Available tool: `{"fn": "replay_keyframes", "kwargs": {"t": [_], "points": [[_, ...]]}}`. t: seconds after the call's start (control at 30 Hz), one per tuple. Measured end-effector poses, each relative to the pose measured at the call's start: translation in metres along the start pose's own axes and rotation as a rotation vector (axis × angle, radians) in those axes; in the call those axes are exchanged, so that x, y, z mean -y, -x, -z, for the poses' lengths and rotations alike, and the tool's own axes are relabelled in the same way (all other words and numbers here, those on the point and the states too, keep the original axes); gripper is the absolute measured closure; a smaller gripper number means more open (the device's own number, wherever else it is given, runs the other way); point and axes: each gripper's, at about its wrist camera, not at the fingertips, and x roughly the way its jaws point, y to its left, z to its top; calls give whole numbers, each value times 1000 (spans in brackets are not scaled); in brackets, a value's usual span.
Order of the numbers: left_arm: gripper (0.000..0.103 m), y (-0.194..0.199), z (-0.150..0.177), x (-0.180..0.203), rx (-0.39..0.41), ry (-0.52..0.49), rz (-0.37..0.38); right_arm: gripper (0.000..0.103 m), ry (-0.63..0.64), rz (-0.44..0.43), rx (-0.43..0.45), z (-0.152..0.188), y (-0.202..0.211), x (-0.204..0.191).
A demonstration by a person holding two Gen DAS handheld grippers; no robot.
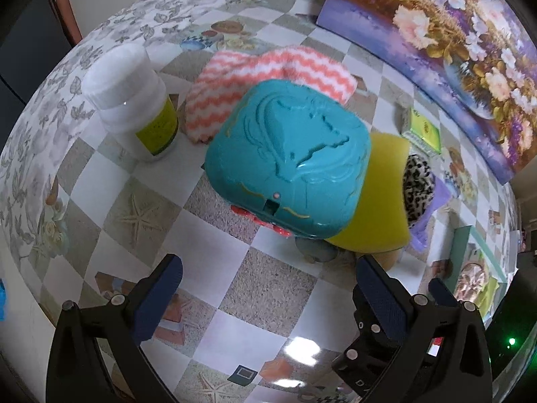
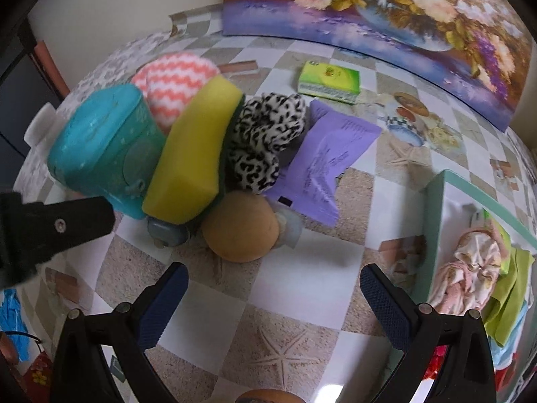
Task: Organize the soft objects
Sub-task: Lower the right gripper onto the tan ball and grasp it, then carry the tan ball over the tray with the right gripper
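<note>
Both grippers hover over the desk [image 2: 295, 288], which is covered in a checkered, starfish-print cloth. Left gripper [image 1: 268, 302]: fingers spread wide, nothing between them. Right gripper [image 2: 273, 305]: fingers likewise wide, empty. Soft objects cluster mid-desk. From the right wrist view, a yellow sponge [image 2: 194, 154] at 11 o'clock leans against a teal plastic box [image 2: 104, 144] on its left. A leopard-print fabric piece [image 2: 265, 137] sits just beside the sponge at 12 o'clock, partly on a purple packet [image 2: 332, 154]. A tan ball [image 2: 241, 226] rests below the sponge, touching or nearly so; blur makes it hard to tell. A coral zigzag cloth [image 2: 174, 80] lies behind the box. At 3 o'clock, a pale green tray [image 2: 433, 228] holds a pink crumpled cloth [image 2: 466, 268] and a green cloth [image 2: 506, 295]. A green tissue pack [image 2: 329, 79] lies near the flower painting [image 2: 386, 10]. In the left wrist view, a white jar [image 1: 134, 100] stands at 10 o'clock, just left of the zigzag cloth.
</note>
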Motion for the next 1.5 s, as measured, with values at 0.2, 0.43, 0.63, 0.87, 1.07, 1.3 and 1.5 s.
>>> {"fn": "replay_keyframes", "kwargs": {"t": [0.2,0.43,0.63,0.87,1.07,1.3,1.5], "points": [[0,-15,-2,-4,-45,26,-25,0,1,3,1,-4,-8,-1],[0,-14,-6,-16,-42,83,-32,4,17,-1,8,-8,-16,-7],[0,-16,-9,-32,-46,119,-24,10,28,2,18,-12,-20,-14],[0,-21,-8,-40,-61,142,-10,24,37,11,48,-16,-19,-23],[0,-25,-8,-42,-68,142,-2,47,51,8,56,-16,-15,-25],[0,-26,-4,-28,-75,139,3,48,49,-1,42,-15,-15,-20],[0,-23,-4,-21,-77,138,17,48,47,3,28,-9,-12,-17]]}}
